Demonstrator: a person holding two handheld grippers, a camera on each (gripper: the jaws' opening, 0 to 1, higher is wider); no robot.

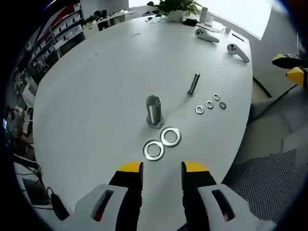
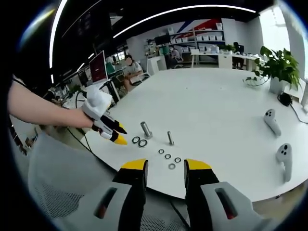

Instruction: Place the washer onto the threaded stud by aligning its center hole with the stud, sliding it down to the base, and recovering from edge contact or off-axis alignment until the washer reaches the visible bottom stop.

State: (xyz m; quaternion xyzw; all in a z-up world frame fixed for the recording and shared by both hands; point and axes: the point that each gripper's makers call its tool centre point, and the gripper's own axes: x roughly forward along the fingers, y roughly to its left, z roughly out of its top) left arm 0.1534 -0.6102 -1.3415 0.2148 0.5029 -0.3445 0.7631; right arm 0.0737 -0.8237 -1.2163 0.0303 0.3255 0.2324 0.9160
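A large threaded stud stands upright on its hex base on the white table. Two big washers lie flat just in front of it. A thinner stud stands further back, with several small washers beside it. My left gripper is open, above the table edge short of the big washers, nothing between its fingers. My right gripper is open and empty, off the table's edge. From there I see the left gripper, the large stud, thin stud and big washers.
Two white controllers and a potted plant sit at the table's far side. A mesh chair stands at the right of the table. A person's arm holds the left gripper. Desks and shelves lie beyond.
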